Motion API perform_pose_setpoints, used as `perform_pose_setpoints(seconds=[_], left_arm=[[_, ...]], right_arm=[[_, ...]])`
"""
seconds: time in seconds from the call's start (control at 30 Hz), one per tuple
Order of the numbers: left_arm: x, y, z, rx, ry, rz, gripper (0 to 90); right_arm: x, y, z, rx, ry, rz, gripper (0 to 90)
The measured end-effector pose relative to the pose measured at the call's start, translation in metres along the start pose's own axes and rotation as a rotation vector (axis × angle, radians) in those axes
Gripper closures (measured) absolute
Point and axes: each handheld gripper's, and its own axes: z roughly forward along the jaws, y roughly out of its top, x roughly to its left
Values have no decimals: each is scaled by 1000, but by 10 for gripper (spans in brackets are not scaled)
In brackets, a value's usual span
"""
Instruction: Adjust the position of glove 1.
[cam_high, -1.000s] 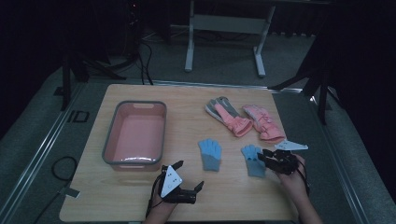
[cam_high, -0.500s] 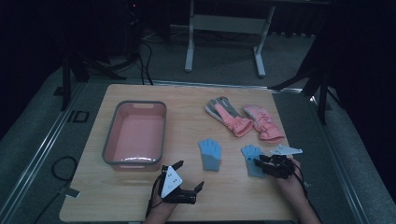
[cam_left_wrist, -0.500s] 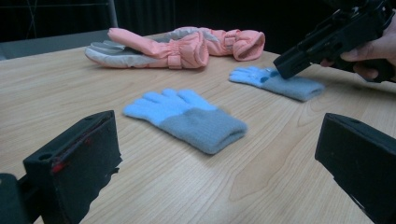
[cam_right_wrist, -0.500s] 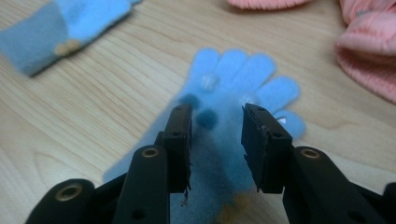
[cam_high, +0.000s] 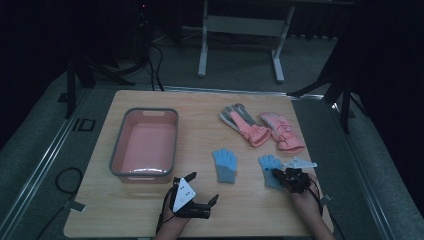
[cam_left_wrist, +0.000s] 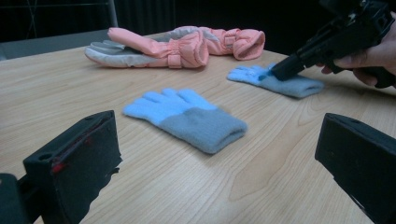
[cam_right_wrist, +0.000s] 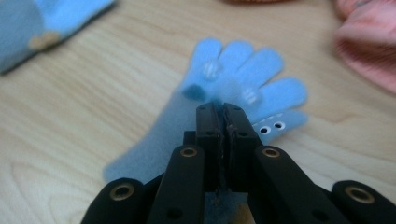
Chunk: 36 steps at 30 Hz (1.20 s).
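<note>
Now small blue knit glove (cam_right_wrist: 233, 88) flat on wooden table (cam_high: 200, 105), near right front edge. Since a second ago right gripper (cam_right_wrist: 222, 108) sank onto it; jaws just closed, pinching palm fabric, glove fingers fanned beyond tips. Left gripper (cam_high: 202, 187) unmoved, jaws wide, empty.

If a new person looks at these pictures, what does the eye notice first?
Probably the right gripper, shut on a small blue glove near the table's front right. Behind it lies a pair of pink gloves, and a pink tub stands at the left.
</note>
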Motion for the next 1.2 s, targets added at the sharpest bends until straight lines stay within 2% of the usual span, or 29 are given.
perform_pose_setpoints(seconds=[0.03,0.07,0.13,0.23,0.33,0.37,0.5,0.67,0.73,0.77,0.87,0.93,1.0,1.2], left_arm=[[0,0,0,0,0,-1,1],[0,0,0,0,0,-2,1],[0,0,0,-1,-1,-3,1],[0,0,0,0,0,-3,1],[0,0,0,-1,1,-1,1],[0,0,0,-1,1,0,1],[0,0,0,-4,-1,-4,1],[0,0,0,-5,1,-1,1],[0,0,0,-4,0,-1,1],[0,0,0,-4,-1,-1,1],[0,0,0,-6,-2,-3,1],[0,0,-1,-6,-2,-3,1],[0,0,-1,-6,-3,-3,1],[0,0,-1,-6,-6,-2,1]], right_arm=[[2,7,-6,-22,-7,39,865],[2,7,-6,-22,-7,39,865],[5,19,-14,-51,-28,53,866],[12,39,-27,-85,-35,49,867],[18,51,-32,-96,-30,41,867],[29,66,-37,-109,-16,27,867],[47,84,-38,-138,21,3,868],[71,102,-30,-154,86,-11,868],[76,104,-28,-158,100,-17,868],[85,109,-23,-160,128,-33,868],[101,116,-10,-147,162,-81,867],[104,116,-7,-140,165,-81,867],[107,116,2,-123,192,-82,867],[109,108,21,-83,195,-73,866]])
